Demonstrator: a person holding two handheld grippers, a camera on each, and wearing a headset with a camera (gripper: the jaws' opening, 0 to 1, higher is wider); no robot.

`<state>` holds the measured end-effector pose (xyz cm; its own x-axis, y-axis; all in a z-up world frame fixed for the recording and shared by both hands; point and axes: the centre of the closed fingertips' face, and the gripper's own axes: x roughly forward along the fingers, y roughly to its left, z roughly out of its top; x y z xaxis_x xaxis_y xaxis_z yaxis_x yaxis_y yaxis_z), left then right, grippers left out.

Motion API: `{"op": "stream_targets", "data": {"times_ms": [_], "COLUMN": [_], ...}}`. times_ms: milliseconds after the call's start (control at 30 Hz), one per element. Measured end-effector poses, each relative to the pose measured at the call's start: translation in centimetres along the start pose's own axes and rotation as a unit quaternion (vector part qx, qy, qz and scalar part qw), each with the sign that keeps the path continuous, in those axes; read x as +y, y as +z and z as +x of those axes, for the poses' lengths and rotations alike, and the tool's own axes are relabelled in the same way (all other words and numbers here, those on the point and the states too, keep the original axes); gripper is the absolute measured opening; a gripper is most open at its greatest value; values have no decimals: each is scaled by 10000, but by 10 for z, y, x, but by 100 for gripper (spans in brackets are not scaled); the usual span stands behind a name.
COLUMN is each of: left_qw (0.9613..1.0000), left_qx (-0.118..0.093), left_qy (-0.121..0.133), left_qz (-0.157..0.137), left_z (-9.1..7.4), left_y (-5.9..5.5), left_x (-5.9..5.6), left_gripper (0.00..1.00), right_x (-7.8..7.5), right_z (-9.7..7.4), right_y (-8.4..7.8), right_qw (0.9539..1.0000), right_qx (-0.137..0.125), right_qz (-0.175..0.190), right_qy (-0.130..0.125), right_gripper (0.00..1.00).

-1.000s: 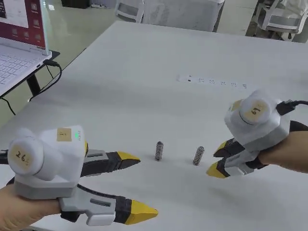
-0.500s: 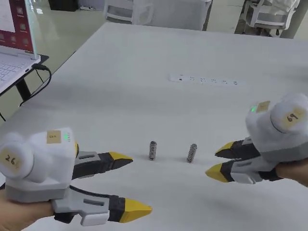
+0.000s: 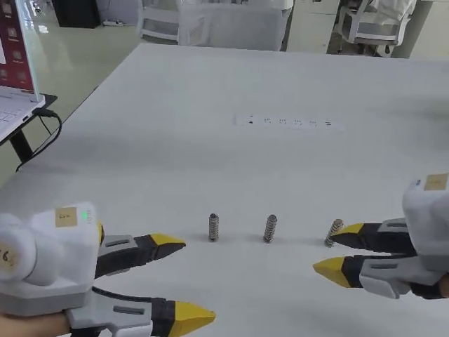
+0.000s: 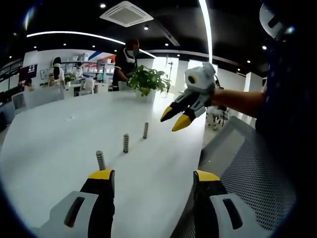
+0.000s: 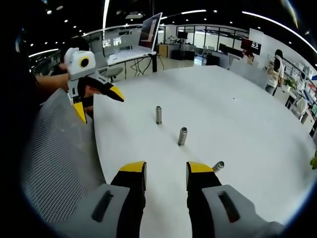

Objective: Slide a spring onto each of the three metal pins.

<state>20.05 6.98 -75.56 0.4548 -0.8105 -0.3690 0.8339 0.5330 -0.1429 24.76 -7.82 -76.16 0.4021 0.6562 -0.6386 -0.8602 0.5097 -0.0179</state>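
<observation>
Lighting was bright and even, ceiling strips (image 4: 204,29) glowing around 12 o'clock in both gripper views. Tabletop (image 3: 210,105) looked washed-out, shadows soft, fisheye edges bent hard.

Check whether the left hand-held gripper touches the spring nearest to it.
Apart. The head view shows bare table between the spring and the left hand-held gripper.

Left gripper (image 3: 198,281), round cap (image 3: 15,254): handwritten "6", cut by the picture's edge.
Tan sticker (image 3: 66,216) right of that cap: mark illegible.
Laptop screen (image 3: 10,42): text illegible.
</observation>
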Motion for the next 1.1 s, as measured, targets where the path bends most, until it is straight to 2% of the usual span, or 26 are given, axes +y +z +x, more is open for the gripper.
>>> {"op": "stream_targets", "data": {"times_ms": [367,533,833,1100], "left_qw": [10000,9999,9998,9997], "left_qx": [5,29,17,30], "left_qy": [53,75,125,170], "left_qz": [-44,-77,-145,-177], "left_z": [-2,-3,-3,-1], "left_y": [-3,-5,-7,-9], "left_x": [3,5,9,11], "left_gripper": [60,60,62,65], "right_x": [-7,-10,-13,-16], "right_z": [-19,-23,-25,-24], "right_y": [-11,-17,-26,-29], "right_qw": [9988,9982,9966,9955], "right_qx": [-341,-406,-558,-611], "right_qz": [147,208,352,449], "right_qy": [-312,-401,-496,-568], "right_gripper": [37,41,52,58]}}
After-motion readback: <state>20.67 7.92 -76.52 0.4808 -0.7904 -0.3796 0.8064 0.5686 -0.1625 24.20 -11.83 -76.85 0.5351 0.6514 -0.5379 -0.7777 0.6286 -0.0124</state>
